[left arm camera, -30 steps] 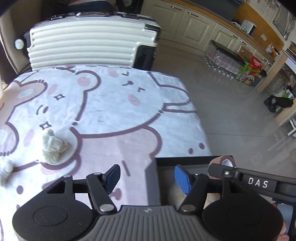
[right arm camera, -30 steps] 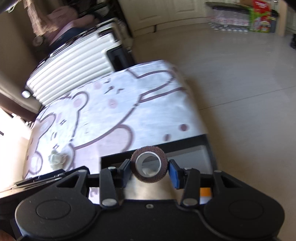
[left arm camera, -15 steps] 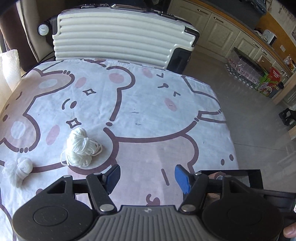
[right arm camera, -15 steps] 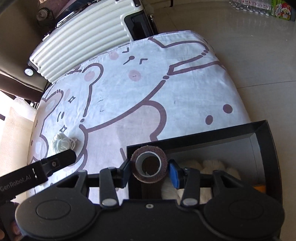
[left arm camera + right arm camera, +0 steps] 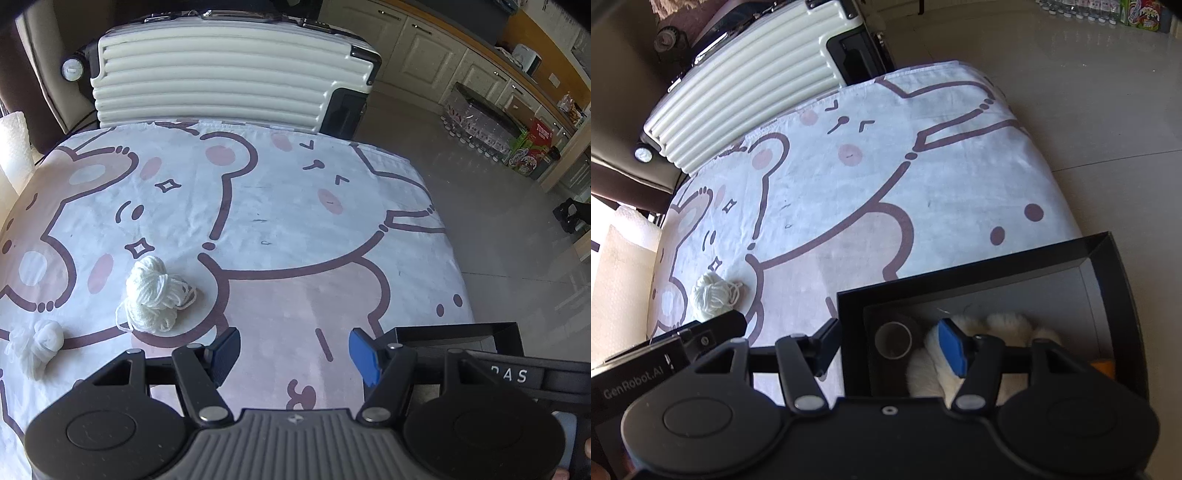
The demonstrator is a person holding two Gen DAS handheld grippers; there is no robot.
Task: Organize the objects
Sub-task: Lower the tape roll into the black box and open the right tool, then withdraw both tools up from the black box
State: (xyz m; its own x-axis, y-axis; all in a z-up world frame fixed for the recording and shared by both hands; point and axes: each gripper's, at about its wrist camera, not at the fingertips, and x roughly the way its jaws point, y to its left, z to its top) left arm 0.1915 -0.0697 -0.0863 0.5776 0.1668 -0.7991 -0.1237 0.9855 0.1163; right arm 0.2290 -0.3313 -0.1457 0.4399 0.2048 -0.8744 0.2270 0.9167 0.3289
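Release | right gripper [image 5: 886, 345] jaws opening, brown tape roll [image 5: 893, 340] apparently free in black box [image 5: 1119, 295] | withdraw straight up | left gripper [image 5: 293, 350] fingers apart, empty

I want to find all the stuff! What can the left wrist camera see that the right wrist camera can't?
Only the left wrist view shows the small white bundle near the cloth's left edge. Only the right wrist view looks inside the black box: the brown tape roll and something white and fluffy lie there, under the right gripper, whose jaws are opening. Both show the white yarn ball, the bear tablecloth and the suitcase.
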